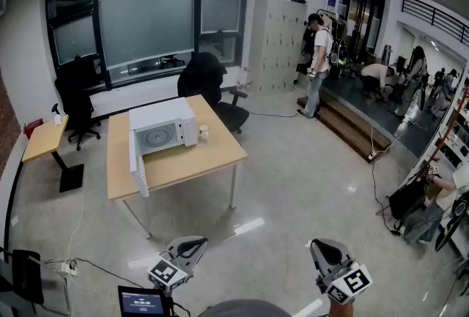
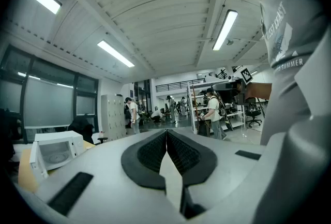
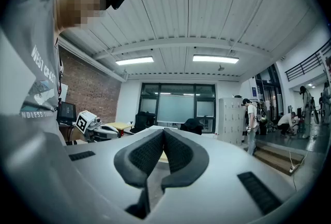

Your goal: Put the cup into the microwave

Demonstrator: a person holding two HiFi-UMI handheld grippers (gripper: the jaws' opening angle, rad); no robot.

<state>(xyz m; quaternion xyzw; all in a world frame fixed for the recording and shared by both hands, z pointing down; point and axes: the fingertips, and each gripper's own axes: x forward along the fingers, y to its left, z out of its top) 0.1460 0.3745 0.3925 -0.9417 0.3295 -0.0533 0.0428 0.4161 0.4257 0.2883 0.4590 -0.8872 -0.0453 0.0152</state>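
A white microwave (image 1: 163, 129) stands on the wooden table (image 1: 212, 158) with its door (image 1: 137, 165) swung open to the left. The small white cup (image 1: 204, 132) sits on the table just right of the microwave. Both grippers hover low in the head view, well short of the table. My left gripper (image 1: 192, 244) and right gripper (image 1: 322, 246) are both shut and empty. In the left gripper view the pads (image 2: 166, 134) meet, and the microwave (image 2: 54, 150) shows far off at the left. In the right gripper view the jaws (image 3: 163, 133) are closed, with the table edge behind them.
Black office chairs (image 1: 212, 85) stand behind the table and beside a small side desk (image 1: 44, 140). Cables and a power strip (image 1: 69, 268) lie on the floor at the left. Grey lockers (image 1: 278, 41), wooden steps (image 1: 352, 129) and several people are at the right.
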